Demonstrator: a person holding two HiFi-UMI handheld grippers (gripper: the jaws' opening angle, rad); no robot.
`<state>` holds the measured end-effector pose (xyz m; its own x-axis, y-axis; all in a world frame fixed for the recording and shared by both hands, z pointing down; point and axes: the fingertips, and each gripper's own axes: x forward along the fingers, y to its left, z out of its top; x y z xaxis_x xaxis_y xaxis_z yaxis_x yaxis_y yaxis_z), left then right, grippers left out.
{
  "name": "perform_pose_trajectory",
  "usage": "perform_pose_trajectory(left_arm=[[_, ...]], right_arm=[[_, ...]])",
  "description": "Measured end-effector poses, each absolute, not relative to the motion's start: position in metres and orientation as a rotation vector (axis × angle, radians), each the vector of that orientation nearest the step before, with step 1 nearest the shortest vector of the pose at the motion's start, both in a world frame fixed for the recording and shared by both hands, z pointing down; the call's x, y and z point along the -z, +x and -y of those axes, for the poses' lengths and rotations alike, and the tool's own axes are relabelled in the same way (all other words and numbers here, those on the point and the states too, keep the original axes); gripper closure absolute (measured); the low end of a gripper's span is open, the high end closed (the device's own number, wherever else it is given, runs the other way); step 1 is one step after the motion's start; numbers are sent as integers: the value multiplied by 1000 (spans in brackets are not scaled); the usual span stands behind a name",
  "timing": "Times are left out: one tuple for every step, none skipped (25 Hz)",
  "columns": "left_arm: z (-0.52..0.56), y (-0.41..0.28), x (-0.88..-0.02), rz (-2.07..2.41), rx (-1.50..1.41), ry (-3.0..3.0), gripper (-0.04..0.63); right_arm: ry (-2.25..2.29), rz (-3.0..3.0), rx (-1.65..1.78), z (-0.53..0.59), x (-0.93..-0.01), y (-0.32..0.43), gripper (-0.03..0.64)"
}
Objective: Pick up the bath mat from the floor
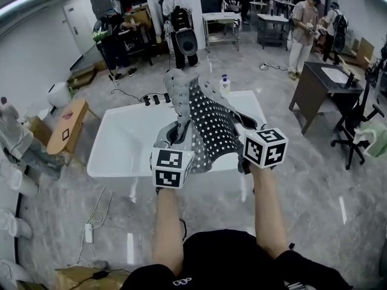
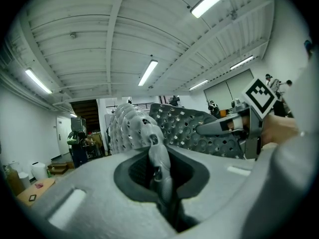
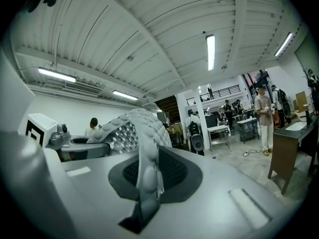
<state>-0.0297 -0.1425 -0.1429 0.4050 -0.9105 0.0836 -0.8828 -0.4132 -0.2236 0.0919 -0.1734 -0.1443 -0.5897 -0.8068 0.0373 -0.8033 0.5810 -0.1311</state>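
The grey bath mat [image 1: 202,119], bumpy on one face and full of round holes, hangs raised in the air over a white bathtub [image 1: 124,144]. My left gripper [image 1: 179,133] is shut on the mat's left edge, and my right gripper [image 1: 245,128] is shut on its right edge. In the left gripper view the mat [image 2: 159,158] is pinched in the closed jaws and curls up ahead. In the right gripper view a fold of the mat [image 3: 147,173] runs between the shut jaws and arches upward. Both grippers point upward and forward.
The white bathtub stands below the mat, with a bottle [image 1: 225,83] on its far rim. A wooden stool [image 1: 68,125] sits to the left, a dark desk [image 1: 326,83] and office chair [image 1: 357,125] to the right. A cable and power strip [image 1: 89,231] lie on the marble floor. Several people stand at the back.
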Motion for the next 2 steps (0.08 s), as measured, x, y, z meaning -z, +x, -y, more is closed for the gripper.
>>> perform_pose_trajectory(left_arm=[[142,-31,142,-1616,292,-2509,566],[141,-32,141,-1619,296,-2509,566]], right_arm=[[-1410,-2770,208,172,144,91,592],[-1410,-2771,207,171,144,90,592]])
